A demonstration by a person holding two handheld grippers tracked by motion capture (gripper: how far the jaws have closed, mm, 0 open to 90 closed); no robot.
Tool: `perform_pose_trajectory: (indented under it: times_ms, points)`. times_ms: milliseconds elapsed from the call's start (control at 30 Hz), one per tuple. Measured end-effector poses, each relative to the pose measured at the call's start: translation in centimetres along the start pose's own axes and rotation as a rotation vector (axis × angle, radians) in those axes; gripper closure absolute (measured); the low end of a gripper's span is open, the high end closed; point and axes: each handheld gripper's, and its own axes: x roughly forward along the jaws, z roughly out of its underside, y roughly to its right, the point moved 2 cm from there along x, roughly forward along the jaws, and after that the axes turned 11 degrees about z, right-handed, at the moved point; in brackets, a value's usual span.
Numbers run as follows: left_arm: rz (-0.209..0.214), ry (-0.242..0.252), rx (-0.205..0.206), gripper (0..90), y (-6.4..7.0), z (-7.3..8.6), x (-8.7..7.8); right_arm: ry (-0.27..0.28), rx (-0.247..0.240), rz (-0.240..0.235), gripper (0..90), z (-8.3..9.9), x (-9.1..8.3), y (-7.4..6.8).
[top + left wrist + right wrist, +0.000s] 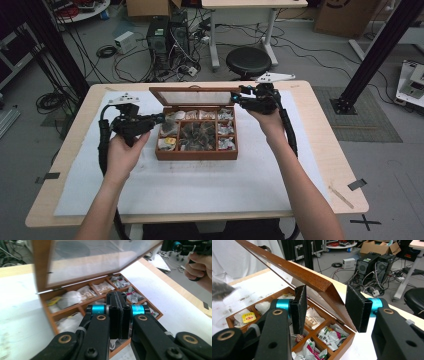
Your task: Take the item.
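Dim, soft, slightly blurred light

— What stays unclear around the wooden box (196, 152)?

— In the high view the packets (197, 134) in its compartments are too small to tell apart; the left gripper (159, 119) covers part of the near-left compartments; in the left gripper view its own shut jaws hide the middle cells, and the glass lid (95, 260) runs off the top edge.

— And on the other side?

— In the right gripper view the lid frame (294, 272) hides the far compartments; a blurred grey shape (220, 290) at the left edge cannot be identified; the stool (415, 300) is cut by the right edge.
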Motion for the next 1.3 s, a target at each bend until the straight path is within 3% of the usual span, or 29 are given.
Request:
perform_pose_trajectory:
  times_ms: [133, 667, 900, 1300]
  points:
    - [-0.042, 0.010, 0.016, 89.4, -0.3, 0.1, -1.6, -0.002, 0.001, 0.004, 53.4, -0.1, 0.0, 0.0]
    - [-0.106, 0.017, 0.013, 89.4, -1.8, 2.5, -6.6, -0.004, -0.006, 0.013, 53.2, -0.2, 0.0, -0.1]
    - [-0.115, 0.012, 0.004, 89.4, -2.2, 4.0, -7.3, -0.007, -0.009, 0.013, 53.2, -0.2, 0.0, -0.2]
    - [-0.130, -0.005, -0.014, 89.4, -2.9, 5.9, -7.1, -0.008, -0.009, 0.015, 53.2, -0.2, 0.0, -0.2]
